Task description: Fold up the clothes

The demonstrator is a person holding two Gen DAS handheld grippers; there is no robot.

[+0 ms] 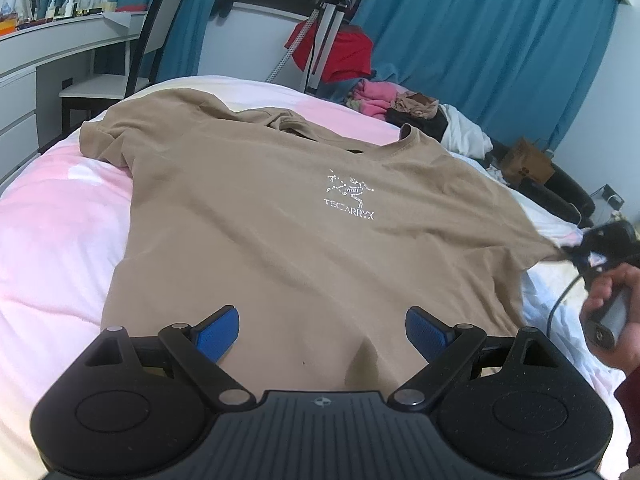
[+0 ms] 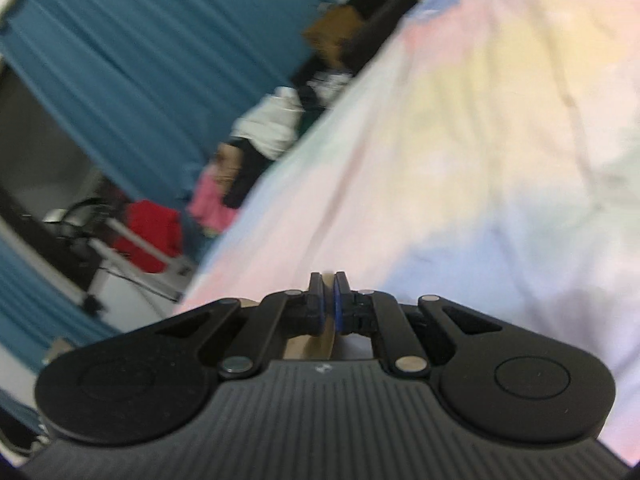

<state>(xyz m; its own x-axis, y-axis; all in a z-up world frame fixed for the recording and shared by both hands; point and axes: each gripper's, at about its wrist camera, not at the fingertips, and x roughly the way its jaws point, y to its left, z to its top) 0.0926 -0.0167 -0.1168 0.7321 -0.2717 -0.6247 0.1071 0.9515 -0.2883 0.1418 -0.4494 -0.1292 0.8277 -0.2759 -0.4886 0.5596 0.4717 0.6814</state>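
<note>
While a tan shirt (image 1: 304, 216) lies spread across the middle of the frame on the pastel bed (image 1: 52, 240), its white chest print reads "TECARRYX"; the left gripper (image 1: 322, 330) hovers over the hem, fingers wide apart; at right, the right gripper (image 2: 329, 298) pinches tan cloth, sleeve pulled taut.

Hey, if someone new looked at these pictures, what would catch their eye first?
A tan T-shirt with a white logo lies spread across the pastel bed. The left claw hovers open over its hem, while the right claw pinches a sleeve at the right edge. Teal curtains hang behind.
</note>
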